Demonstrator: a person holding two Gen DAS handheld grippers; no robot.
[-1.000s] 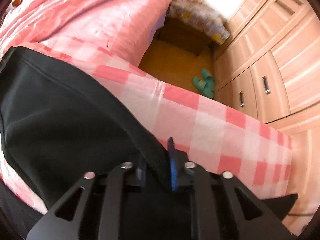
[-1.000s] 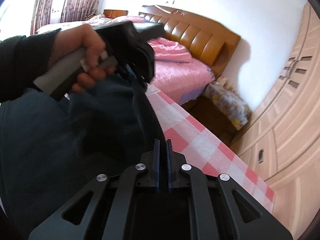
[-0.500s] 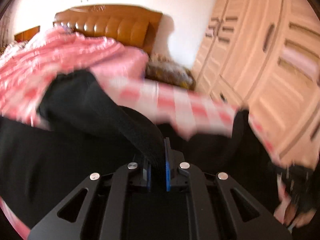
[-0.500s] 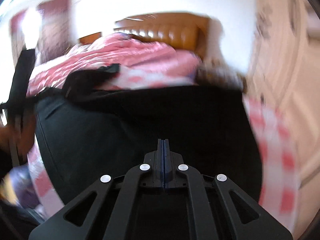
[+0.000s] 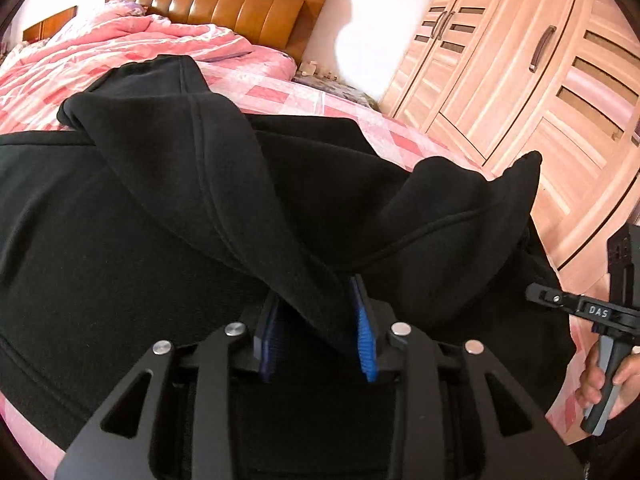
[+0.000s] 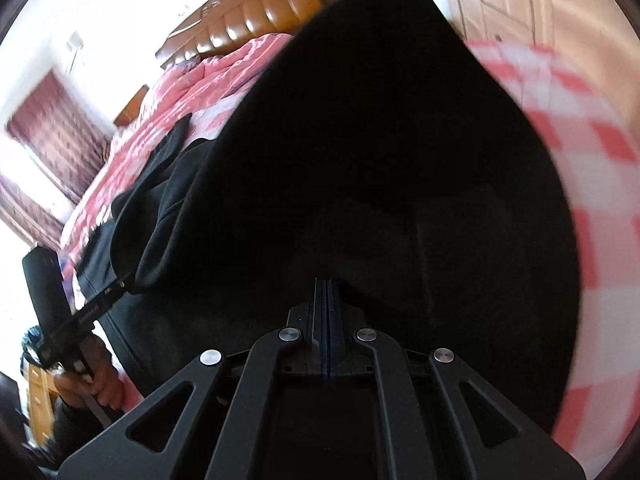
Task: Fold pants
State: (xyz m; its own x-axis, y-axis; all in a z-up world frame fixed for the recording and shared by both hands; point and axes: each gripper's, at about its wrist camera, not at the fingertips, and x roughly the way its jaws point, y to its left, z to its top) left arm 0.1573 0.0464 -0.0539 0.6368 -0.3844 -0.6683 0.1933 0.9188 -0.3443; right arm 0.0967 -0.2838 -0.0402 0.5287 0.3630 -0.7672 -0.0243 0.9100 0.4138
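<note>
Pink checked bedding covered the bed [image 5: 304, 98], with a brown padded headboard [image 5: 224, 4] behind it and pale wooden wardrobes [image 5: 532, 80] to the right. Black pants [image 5: 132, 232] lay spread across the bed, directly ahead of both grippers, their long axis seemingly running side to side. The left gripper [image 5: 316, 320] stood partly open, its blue pads either side of a fold of pants cloth that draped between them; whether it pinched that cloth was hard to tell. The right gripper [image 6: 327, 304] was closed, jaws together, apparently on a thin edge of the pants, which rose in a dark hump before it. Each gripper sat at a near edge of the cloth, so the fold probably ran away from the person. White letters "DAS" showed on the right gripper's body in the left view.
</note>
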